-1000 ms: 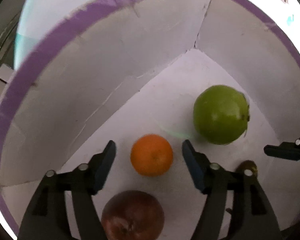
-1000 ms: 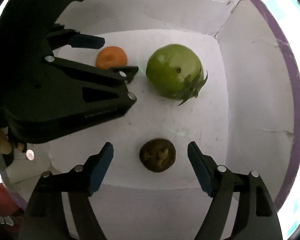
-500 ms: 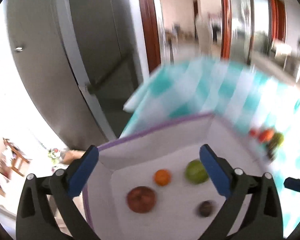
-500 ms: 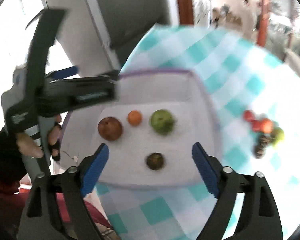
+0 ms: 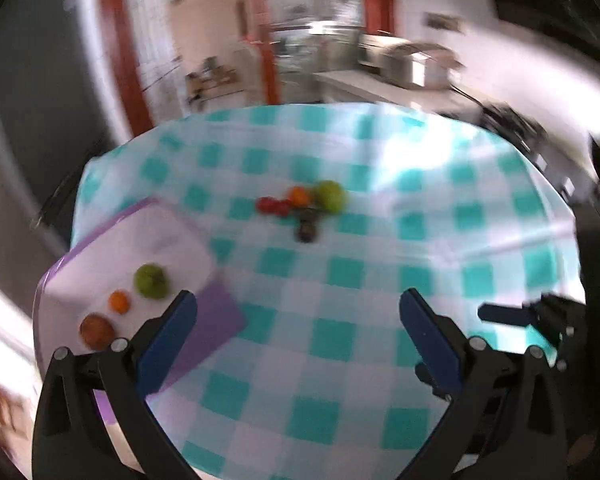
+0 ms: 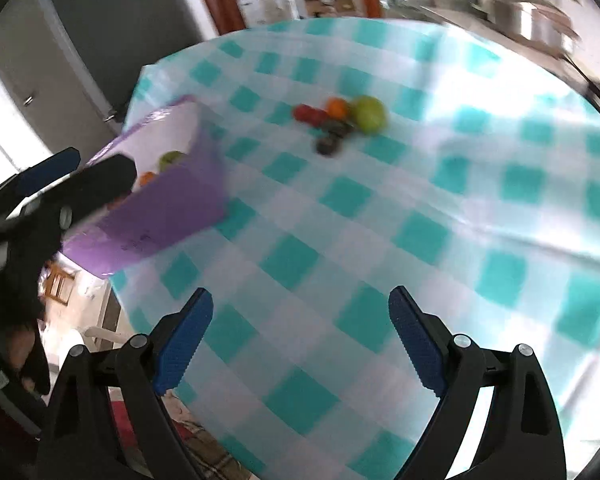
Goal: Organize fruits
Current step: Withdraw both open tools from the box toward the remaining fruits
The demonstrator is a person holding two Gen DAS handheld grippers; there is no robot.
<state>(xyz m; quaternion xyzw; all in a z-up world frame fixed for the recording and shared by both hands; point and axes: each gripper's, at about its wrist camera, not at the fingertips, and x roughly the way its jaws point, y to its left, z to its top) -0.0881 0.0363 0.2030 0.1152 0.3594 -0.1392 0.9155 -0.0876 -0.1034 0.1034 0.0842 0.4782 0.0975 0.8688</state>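
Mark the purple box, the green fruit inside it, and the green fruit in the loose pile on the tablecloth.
purple box (image 6: 168, 216): right wrist view, its purple outer wall.
green fruit in the box (image 5: 151, 281): left wrist view, middle of its skin.
green fruit in the pile (image 6: 369, 114): right wrist view, middle of its skin.

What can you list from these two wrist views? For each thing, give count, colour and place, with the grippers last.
box: one, purple outside, white inside, at the table's left edge
fruits in box: three visible, green, orange, reddish-brown, in a row
loose fruit cluster: red, orange, green and dark pieces, too blurred to count, mid-table
tablecloth: one, teal and white check, covering the table
left gripper: black with blue pads, open, empty
right gripper: black with blue pads, open, empty
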